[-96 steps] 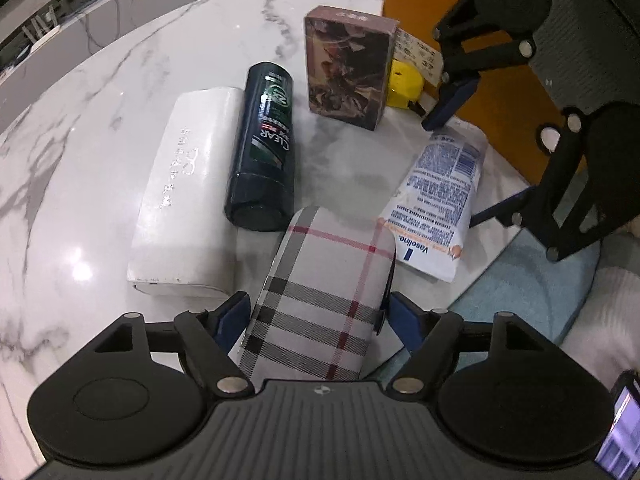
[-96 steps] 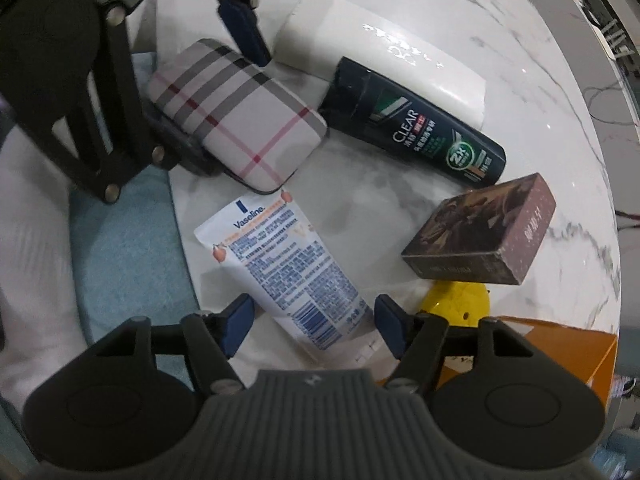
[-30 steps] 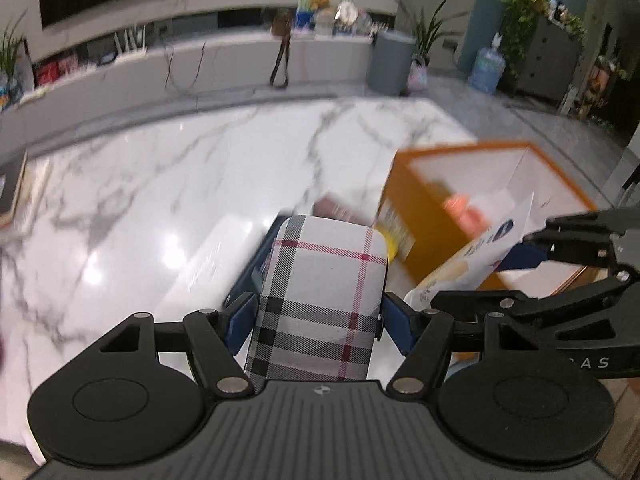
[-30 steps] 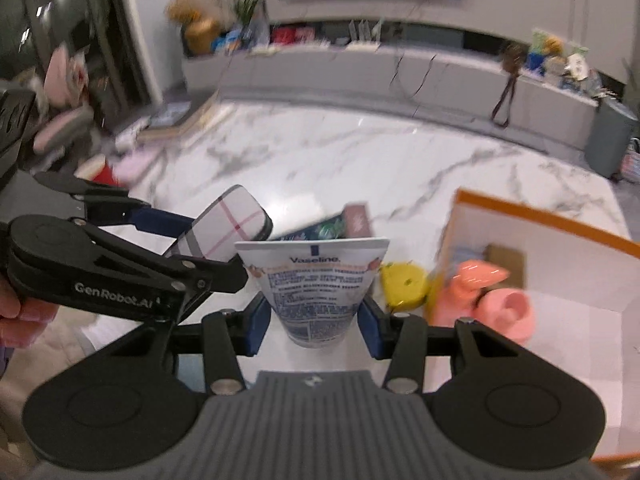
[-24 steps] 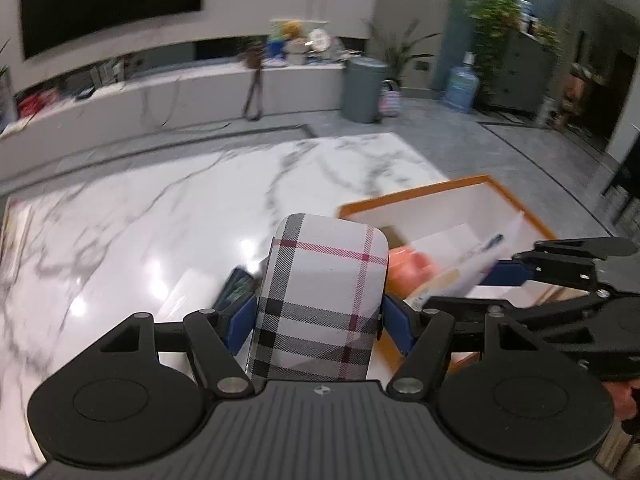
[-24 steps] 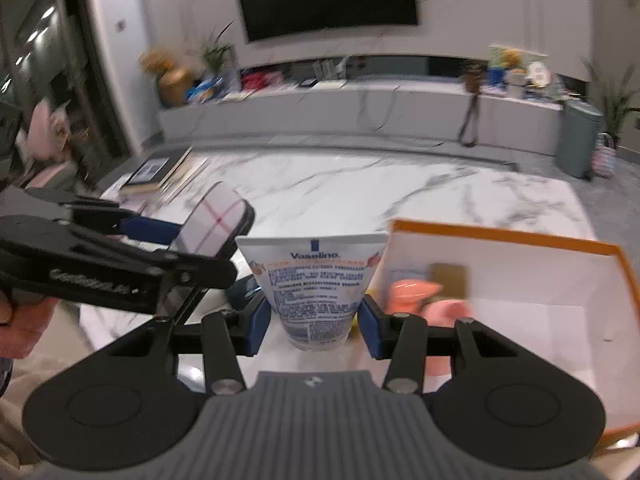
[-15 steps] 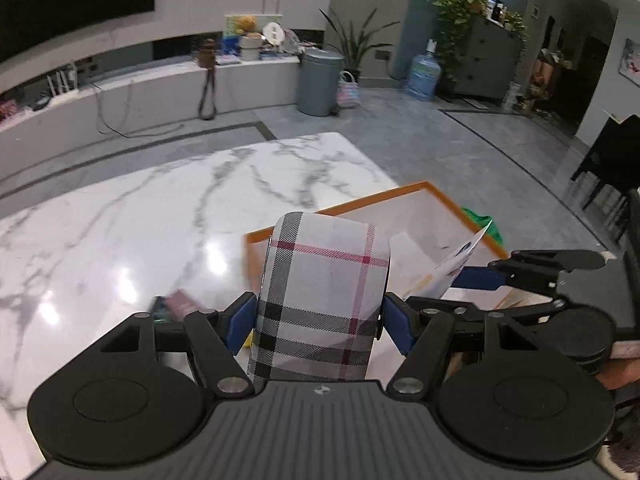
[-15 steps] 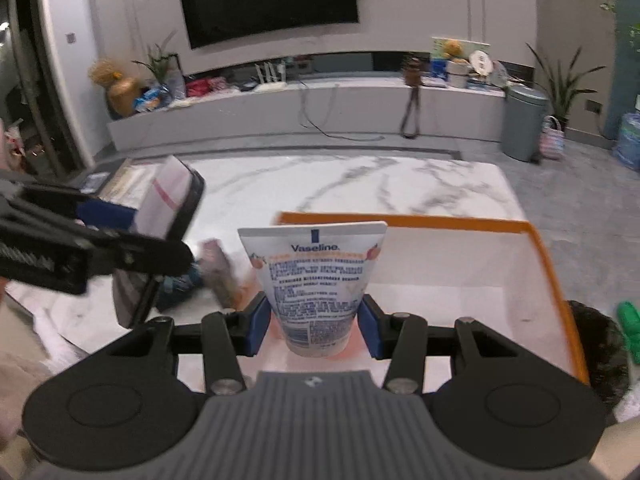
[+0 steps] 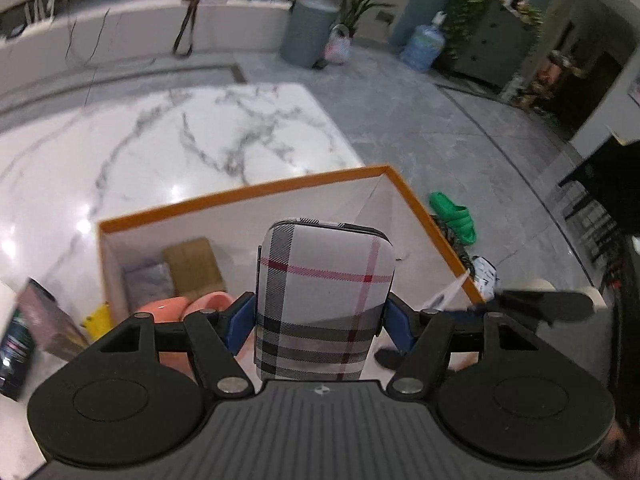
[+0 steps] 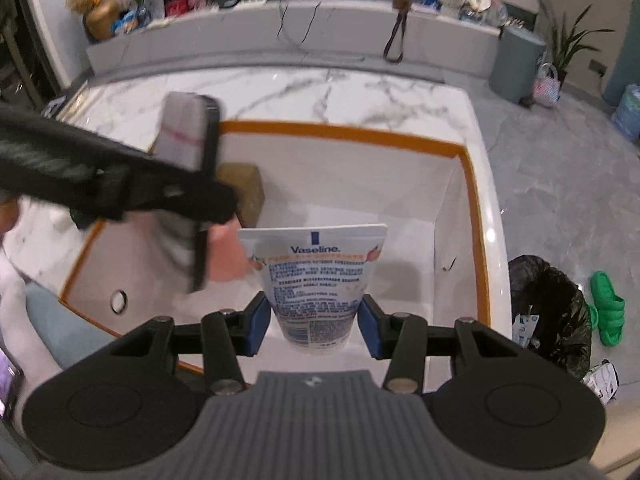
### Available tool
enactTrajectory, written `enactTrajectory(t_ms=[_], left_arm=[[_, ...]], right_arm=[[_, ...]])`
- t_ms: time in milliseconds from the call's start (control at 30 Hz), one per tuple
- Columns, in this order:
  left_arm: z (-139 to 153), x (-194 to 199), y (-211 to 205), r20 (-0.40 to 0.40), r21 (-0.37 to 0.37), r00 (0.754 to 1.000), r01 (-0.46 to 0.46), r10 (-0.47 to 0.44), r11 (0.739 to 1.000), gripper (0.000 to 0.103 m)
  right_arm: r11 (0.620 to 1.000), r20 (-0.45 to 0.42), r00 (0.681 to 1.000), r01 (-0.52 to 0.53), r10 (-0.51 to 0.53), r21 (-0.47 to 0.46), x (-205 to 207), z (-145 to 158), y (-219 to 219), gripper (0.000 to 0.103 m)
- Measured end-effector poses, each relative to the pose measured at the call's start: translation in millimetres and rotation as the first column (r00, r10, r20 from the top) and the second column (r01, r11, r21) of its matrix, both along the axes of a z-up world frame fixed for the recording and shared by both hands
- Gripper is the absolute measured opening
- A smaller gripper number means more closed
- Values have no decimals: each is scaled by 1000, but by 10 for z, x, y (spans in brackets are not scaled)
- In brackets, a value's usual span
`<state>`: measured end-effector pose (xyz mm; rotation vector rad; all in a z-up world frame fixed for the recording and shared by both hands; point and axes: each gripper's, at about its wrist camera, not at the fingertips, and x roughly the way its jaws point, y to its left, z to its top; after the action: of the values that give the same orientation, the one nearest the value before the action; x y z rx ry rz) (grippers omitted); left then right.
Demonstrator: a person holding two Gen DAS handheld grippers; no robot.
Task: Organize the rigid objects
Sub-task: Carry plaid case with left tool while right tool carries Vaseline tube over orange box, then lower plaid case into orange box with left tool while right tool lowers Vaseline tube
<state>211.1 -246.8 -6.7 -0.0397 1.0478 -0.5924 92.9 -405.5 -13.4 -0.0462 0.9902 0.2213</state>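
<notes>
My left gripper (image 9: 320, 322) is shut on a plaid hard case (image 9: 324, 296) and holds it above the orange-rimmed white box (image 9: 240, 196). In the right wrist view that case (image 10: 184, 132) shows edge-on over the box's left half. My right gripper (image 10: 314, 326) is shut on a white Vaseline tube (image 10: 316, 276), crimped end up, above the floor of the box (image 10: 476, 216). Inside the box lie a pink item (image 9: 180, 306), a brown carton (image 9: 192, 264) and a pale packet (image 9: 148, 280).
On the marble table (image 9: 160, 144) left of the box stand a brown patterned box (image 9: 48, 320), a dark shampoo bottle (image 9: 12, 356) and a yellow item (image 9: 98, 316). A black bin bag (image 10: 548, 304) and green slipper (image 10: 608, 308) lie on the floor beyond the table's edge.
Both grippers have lifted their items from the table and swung right, from beside the box to above its inside. Both grips are unchanged.
</notes>
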Motion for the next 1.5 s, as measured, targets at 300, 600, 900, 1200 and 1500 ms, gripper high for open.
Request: enactTrajectory(t_ms=[300,600,900,1200,1500], left_arm=[[-332,421,-416,-122,121,988,-77,91,990,77],[-605,729,-515,-233,243,960,-96,155,965,77],[-832,899,-540,-319,309,928,-89,192,947,78],[-732,920,-469,-300,280,937,-93,180,955,78],[-449,873,-277,-211,239,965,-104,156,966,77]], right_arm=[[999,-170,985,12,-6,38,472,-277,-233,47],[998,-251,968,26,-11,57,709,-508,-241,48],[997,-247,969,42,-24,70,785,-536,-266,47],[995,-241,969,68,-48,77,773,-544,-234,47],[987,-269,954,152,-133,52,929,-588,-212,48]])
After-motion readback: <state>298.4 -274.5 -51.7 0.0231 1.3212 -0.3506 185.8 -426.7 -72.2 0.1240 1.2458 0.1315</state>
